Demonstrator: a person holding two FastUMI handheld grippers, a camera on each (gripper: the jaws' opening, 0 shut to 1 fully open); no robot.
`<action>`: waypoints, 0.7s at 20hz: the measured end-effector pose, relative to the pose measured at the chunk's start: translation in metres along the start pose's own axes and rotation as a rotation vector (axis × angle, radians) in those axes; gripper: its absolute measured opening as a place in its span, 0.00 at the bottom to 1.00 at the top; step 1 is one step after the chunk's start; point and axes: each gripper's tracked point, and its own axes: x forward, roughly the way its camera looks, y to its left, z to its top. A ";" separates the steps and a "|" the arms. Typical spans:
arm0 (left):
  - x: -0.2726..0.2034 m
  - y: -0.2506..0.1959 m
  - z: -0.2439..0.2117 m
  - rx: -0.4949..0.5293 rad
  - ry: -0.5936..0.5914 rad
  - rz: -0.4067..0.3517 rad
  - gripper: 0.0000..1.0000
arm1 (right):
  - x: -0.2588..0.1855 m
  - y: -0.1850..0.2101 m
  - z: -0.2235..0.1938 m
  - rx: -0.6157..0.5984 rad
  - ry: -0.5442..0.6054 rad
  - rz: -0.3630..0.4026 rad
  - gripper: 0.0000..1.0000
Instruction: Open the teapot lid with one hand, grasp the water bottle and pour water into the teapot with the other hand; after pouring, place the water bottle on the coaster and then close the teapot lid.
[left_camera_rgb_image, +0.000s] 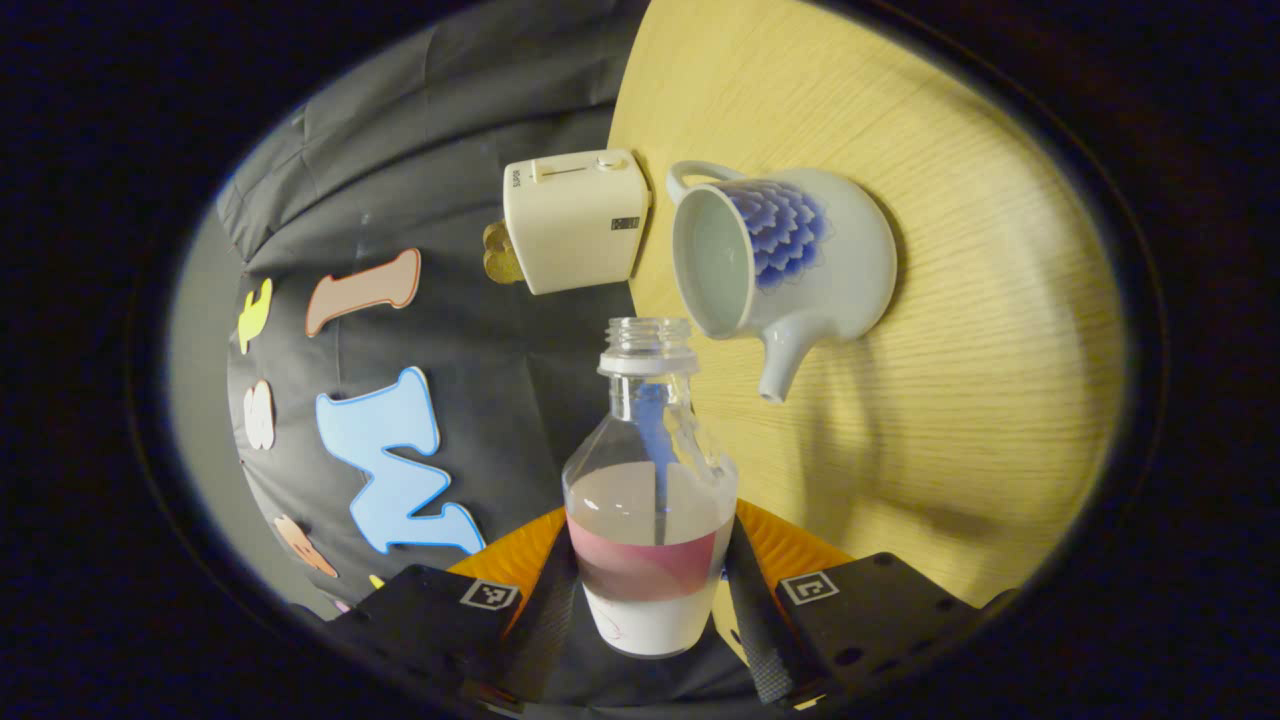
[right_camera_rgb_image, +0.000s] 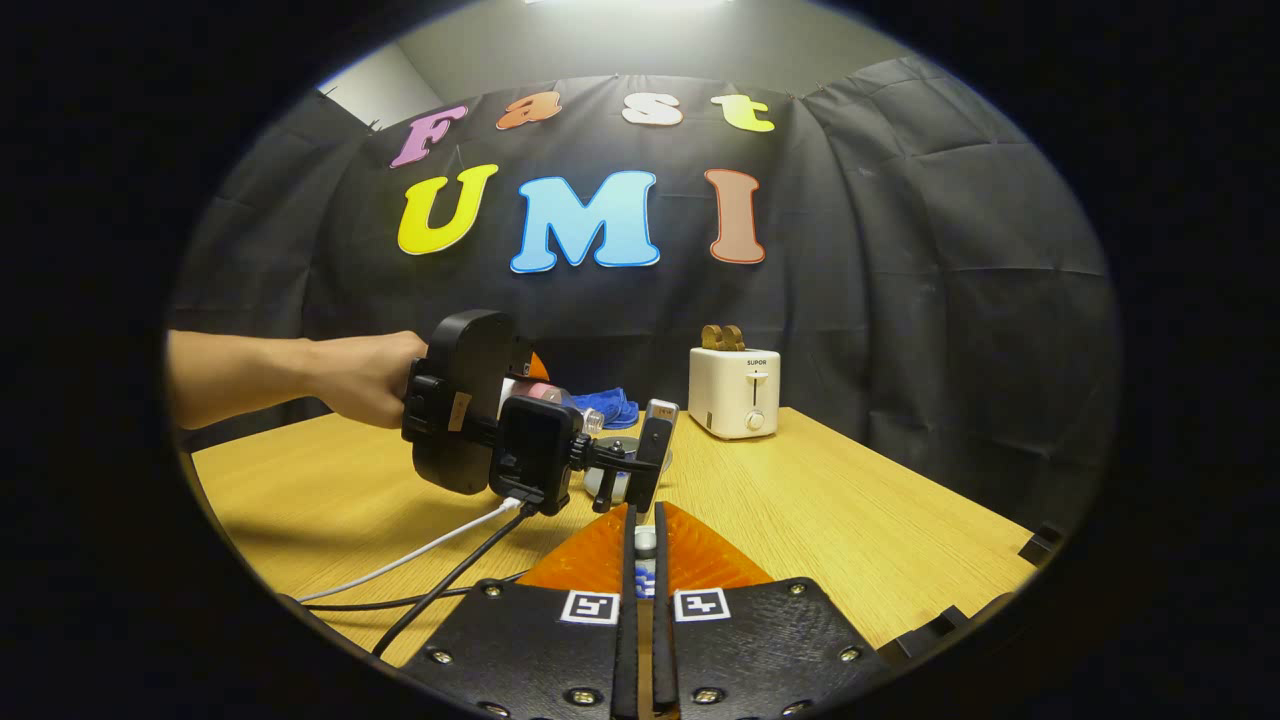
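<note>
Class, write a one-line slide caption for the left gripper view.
Left gripper tilts an uncapped water bottle toward the open, lidless teapot on the wooden table, beside a toaster.

The water bottle's base is hidden behind the left hand-held gripper's fingers at the bottom of the left gripper view. The teapot's far side rests out of sight against the surface.

In the right gripper view, the right hand-held gripper's fingers nearly meet around something small, pale and blue-patterned; it is too hidden to identify. The person's arm is cut off at the left edge. Behind the other hand-held gripper, a blue cloth is mostly hidden.
</note>
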 end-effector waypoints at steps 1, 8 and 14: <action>0.000 0.001 0.000 0.017 0.001 0.003 0.87 | 0.000 0.000 0.001 0.002 0.001 0.001 0.06; 0.000 0.014 0.005 0.124 0.001 0.015 0.87 | 0.001 -0.003 -0.002 -0.001 0.009 -0.006 0.06; 0.000 0.024 0.003 0.205 0.006 0.020 0.87 | 0.001 -0.006 -0.002 0.000 0.009 -0.013 0.06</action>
